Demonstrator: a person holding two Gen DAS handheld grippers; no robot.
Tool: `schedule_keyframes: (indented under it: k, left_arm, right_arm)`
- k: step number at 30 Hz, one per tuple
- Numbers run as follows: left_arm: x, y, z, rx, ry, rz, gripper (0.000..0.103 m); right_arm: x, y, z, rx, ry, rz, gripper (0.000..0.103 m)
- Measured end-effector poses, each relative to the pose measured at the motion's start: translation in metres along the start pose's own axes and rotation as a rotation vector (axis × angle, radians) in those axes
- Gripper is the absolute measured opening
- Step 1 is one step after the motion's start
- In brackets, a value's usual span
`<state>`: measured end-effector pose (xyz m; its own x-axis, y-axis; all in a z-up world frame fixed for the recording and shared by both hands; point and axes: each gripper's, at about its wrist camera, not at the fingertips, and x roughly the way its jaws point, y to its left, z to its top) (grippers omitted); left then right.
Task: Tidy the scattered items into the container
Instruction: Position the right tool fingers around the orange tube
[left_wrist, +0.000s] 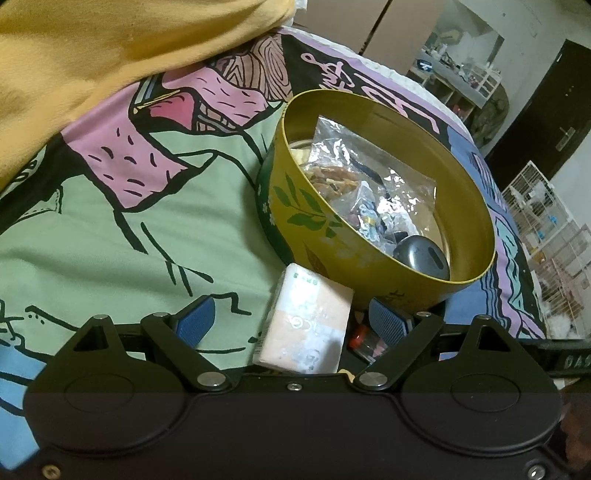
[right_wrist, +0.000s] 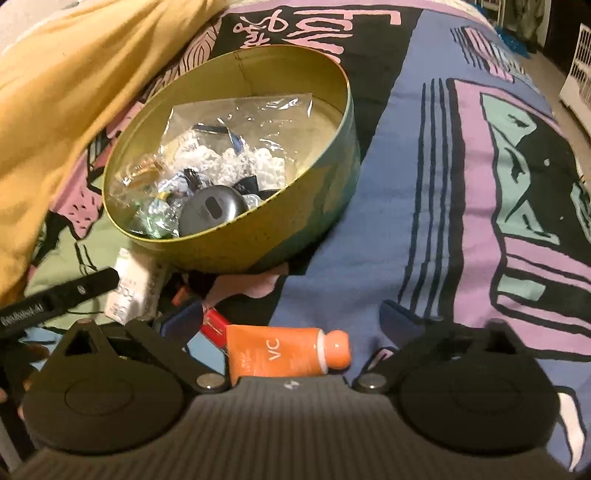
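A round gold tin (left_wrist: 476, 236) with leaf print sits on the patterned bedspread; it also shows in the right wrist view (right_wrist: 325, 206). Inside lie clear plastic bags (left_wrist: 351, 162) and a grey round case (left_wrist: 421, 258). My left gripper (left_wrist: 293, 319) is open, its jaws on either side of a pale tissue pack (left_wrist: 306, 325) that lies just in front of the tin. My right gripper (right_wrist: 291, 321) is open above an orange VC tube (right_wrist: 284, 354) lying on the bedspread. A small red item (right_wrist: 214, 325) lies beside the tube.
A yellow blanket (left_wrist: 92, 48) is heaped at the upper left, close to the tin. The bedspread (right_wrist: 461, 184) stretches to the right, with its edge and a white wire cage (left_wrist: 546, 236) beyond. The left gripper's black body (right_wrist: 59, 291) shows at the right view's left edge.
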<state>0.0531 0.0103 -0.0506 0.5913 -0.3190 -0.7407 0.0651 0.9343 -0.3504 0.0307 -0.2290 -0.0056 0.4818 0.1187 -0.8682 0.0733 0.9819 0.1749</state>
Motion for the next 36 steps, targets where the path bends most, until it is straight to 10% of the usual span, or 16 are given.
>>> schedule_keyframes:
  k: [16, 36]
  left_arm:
    - [0.002, -0.001, -0.002, 0.009, 0.011, 0.004, 0.09]
    - [0.0, -0.008, -0.005, 0.057, 0.008, -0.002, 0.09]
  right_arm:
    - [0.056, 0.033, -0.02, -0.18, 0.237, -0.152, 0.099]
    - [0.005, 0.013, -0.016, -0.015, 0.065, -0.071, 0.093]
